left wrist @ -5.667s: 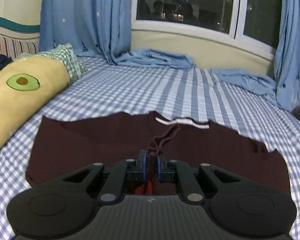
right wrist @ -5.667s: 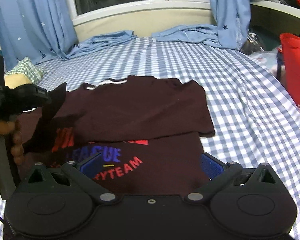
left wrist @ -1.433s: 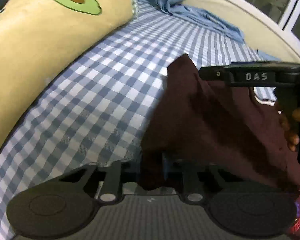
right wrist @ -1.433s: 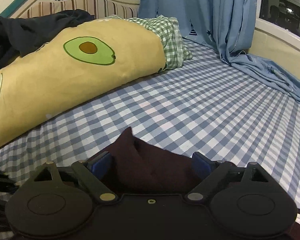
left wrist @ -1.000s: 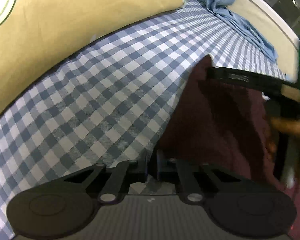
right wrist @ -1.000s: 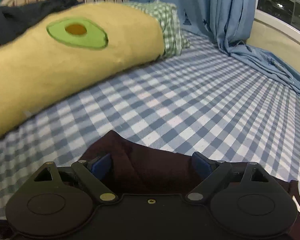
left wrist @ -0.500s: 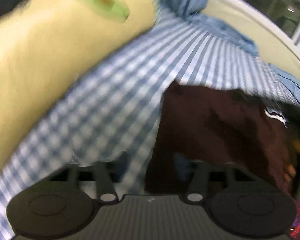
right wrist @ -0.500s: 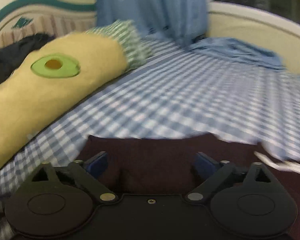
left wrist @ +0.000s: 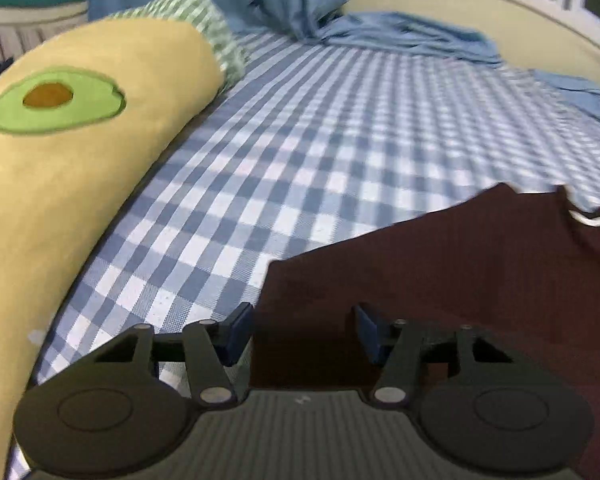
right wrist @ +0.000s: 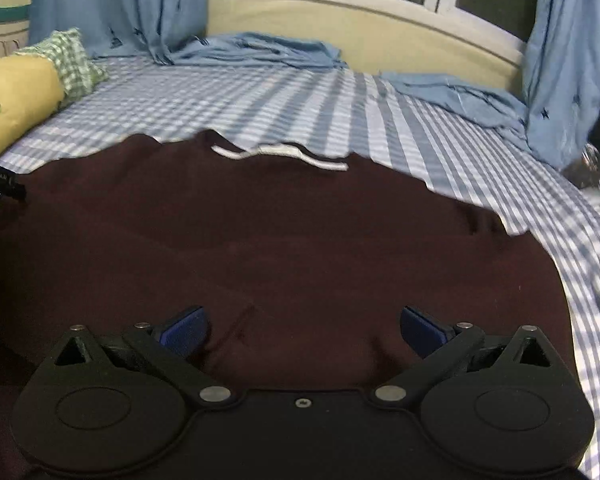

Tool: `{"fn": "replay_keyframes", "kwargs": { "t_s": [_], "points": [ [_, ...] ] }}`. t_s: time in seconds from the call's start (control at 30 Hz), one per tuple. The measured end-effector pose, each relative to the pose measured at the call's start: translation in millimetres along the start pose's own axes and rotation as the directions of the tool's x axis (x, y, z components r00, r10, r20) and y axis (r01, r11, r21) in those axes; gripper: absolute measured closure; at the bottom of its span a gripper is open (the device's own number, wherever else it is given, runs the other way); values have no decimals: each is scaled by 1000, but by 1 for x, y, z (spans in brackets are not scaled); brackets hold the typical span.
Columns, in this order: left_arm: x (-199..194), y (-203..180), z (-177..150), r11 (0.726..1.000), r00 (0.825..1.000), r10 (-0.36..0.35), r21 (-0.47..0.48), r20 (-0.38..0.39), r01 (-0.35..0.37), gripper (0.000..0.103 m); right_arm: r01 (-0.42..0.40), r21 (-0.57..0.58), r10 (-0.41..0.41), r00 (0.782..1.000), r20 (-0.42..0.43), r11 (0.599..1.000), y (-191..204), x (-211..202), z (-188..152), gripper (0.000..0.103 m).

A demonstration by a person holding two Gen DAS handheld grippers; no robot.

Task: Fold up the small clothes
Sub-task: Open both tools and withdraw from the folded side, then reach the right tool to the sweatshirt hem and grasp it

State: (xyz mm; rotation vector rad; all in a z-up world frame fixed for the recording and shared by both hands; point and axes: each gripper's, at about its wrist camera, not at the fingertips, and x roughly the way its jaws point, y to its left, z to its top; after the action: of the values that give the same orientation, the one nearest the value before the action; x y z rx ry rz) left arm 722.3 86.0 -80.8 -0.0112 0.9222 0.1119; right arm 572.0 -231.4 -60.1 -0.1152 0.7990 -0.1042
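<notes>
A dark maroon shirt (right wrist: 292, 232) lies folded and flat on the blue checked bed sheet (right wrist: 292, 92), its white collar label (right wrist: 284, 154) at the far edge. My right gripper (right wrist: 302, 330) is open and empty just above the shirt's near part. My left gripper (left wrist: 304, 330) is open and empty over the shirt's (left wrist: 460, 272) left edge, with its left finger above the sheet (left wrist: 300, 140). A part of the left gripper shows at the left edge of the right wrist view (right wrist: 0, 184).
A long yellow avocado pillow (left wrist: 60, 152) with a green checked end (left wrist: 204, 24) lies along the left. Blue curtains (right wrist: 112, 4) hang at the back, with crumpled blue cloth (right wrist: 260, 52) below the window sill. Another curtain (right wrist: 564, 56) hangs at the right.
My left gripper has opened and let go of the shirt's edge. Both grippers have swung from the pillow side toward the window. The shirt now lies flat, with its left part folded in.
</notes>
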Motion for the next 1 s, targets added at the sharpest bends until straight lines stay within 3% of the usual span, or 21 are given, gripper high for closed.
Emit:
{"fn": "replay_keyframes", "kwargs": {
  "t_s": [0.1, 0.27, 0.4, 0.5, 0.6, 0.7, 0.87, 1.0],
  "points": [
    [11, 11, -2, 998, 1000, -1, -65, 14, 2, 30, 26, -52, -27, 999, -22, 998, 12, 14, -7, 1],
    [-5, 23, -13, 994, 998, -47, -95, 41, 51, 31, 22, -16, -22, 1000, -17, 1000, 8, 9, -12, 1],
    [-49, 30, -37, 987, 993, -91, -127, 71, 100, 12, -6, 18, 6, 1000, 14, 1000, -10, -31, -14, 1],
    [-99, 32, -66, 988, 992, -92, -120, 83, 101, 4, -26, 43, 26, 1000, 13, 999, -28, -70, -24, 1],
    [-148, 34, -101, 990, 993, -69, -114, 100, 81, 1, -40, 36, 40, 999, -5, 999, -43, -104, -39, 1],
    [-191, 34, -138, 995, 997, -52, -78, 64, 57, 1, -44, -3, 44, 999, -29, 999, -60, -136, -61, 1],
    [-257, 28, -197, 998, 998, 56, -43, 14, -55, 1, -47, -71, 42, 997, -63, 996, -84, -176, -103, 1],
    [-302, 22, -232, 990, 994, 111, -83, -15, -112, 1, -95, -76, 88, 992, -93, 993, -104, -205, -132, 1]
  ]
}}
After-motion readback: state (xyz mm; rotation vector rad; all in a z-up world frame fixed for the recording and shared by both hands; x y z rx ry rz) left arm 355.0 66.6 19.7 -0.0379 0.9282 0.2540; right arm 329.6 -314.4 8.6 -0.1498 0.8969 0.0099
